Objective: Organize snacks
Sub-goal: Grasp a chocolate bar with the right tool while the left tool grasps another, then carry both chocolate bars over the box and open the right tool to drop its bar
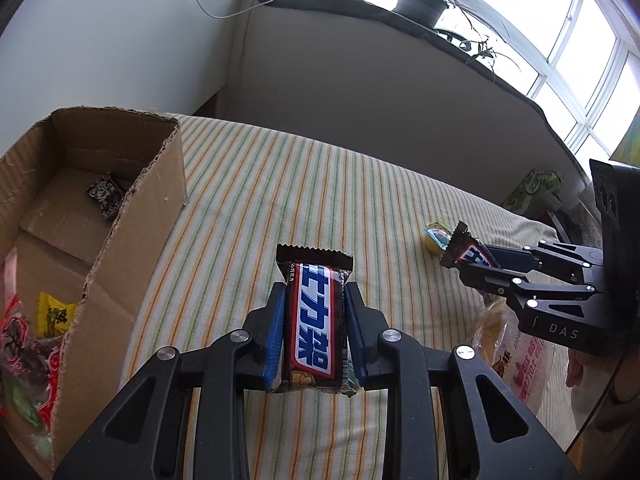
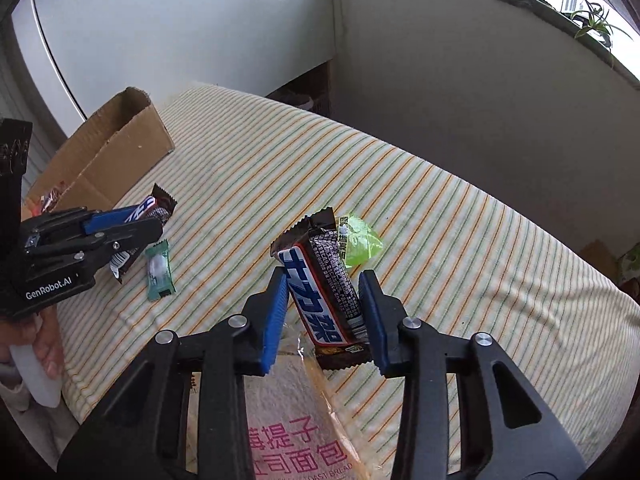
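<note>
One cardboard box (image 1: 120, 216) sits left on the striped cloth (image 1: 320, 184). Two chocolate bars are lifted: the left gripper (image 1: 314, 320) clamps one (image 1: 314, 320), the right gripper (image 2: 324, 312), angled downward, pinches the other (image 2: 324, 292).

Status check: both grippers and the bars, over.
Left gripper shut on a chocolate bar. Right gripper shut on second bar. Cardboard box open, path clear.
</note>
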